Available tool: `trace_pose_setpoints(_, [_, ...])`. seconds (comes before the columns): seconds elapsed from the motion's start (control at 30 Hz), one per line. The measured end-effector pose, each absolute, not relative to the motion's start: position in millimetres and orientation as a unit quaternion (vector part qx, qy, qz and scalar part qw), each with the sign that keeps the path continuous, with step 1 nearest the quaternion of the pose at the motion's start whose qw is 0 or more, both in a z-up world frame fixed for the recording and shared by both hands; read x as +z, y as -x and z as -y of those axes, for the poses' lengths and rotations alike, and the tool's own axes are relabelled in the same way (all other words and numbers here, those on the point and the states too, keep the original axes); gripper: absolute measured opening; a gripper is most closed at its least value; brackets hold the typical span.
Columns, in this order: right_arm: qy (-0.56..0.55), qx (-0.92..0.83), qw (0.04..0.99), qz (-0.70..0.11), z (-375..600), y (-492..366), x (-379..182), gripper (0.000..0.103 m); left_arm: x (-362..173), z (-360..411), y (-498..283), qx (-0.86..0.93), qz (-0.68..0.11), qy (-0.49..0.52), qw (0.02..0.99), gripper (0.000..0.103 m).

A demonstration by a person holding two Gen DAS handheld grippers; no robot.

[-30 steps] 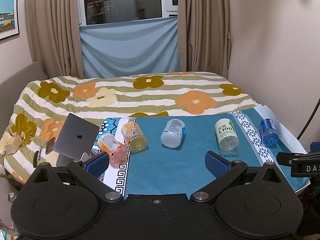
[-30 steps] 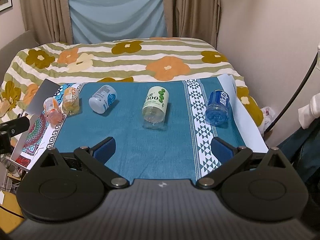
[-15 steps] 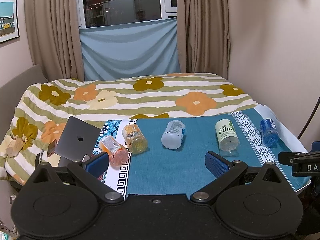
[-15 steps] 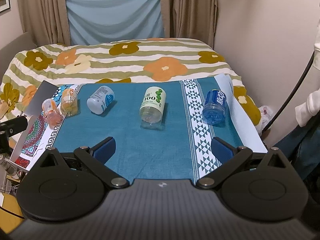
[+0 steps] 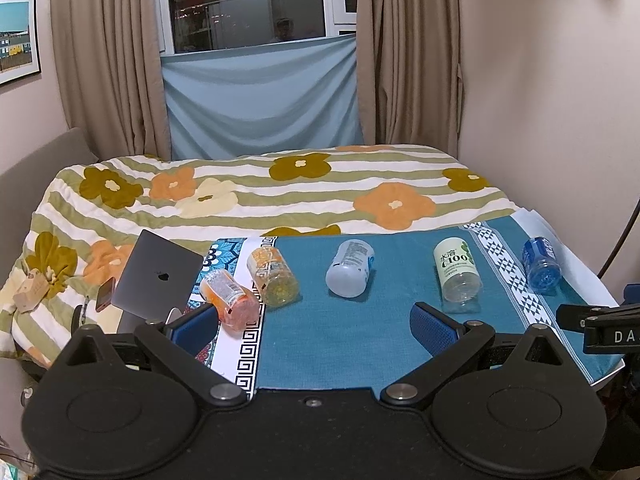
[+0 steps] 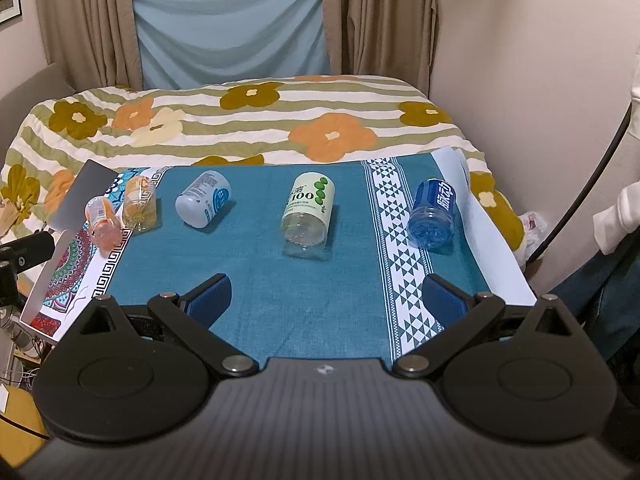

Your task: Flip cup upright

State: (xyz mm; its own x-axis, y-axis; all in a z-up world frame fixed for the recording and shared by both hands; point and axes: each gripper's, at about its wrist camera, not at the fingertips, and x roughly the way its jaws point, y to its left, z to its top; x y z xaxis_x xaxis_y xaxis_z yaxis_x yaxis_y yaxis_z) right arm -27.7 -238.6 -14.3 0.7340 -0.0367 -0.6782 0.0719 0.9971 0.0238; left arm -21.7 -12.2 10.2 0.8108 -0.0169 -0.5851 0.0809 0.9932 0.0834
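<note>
Both views slightly raised, five cups (image 6: 307,216) lying sideways, both jaws wide, empty

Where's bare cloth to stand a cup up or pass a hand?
Free: the teal cloth strip between the cups and both open grippers, and the gap between white cup and green-label cup. Crowded: left edge, where orange cup and yellow cup nearly touch.
</note>
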Motion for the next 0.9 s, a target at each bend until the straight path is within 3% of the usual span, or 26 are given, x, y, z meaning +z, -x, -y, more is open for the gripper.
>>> trace_pose_setpoints(0.9, [-0.031, -0.05, 0.93, -0.364, 254, 26, -19, 0.103, 11, 39, -1, -0.072, -0.312, -0.071, 0.945, 0.103])
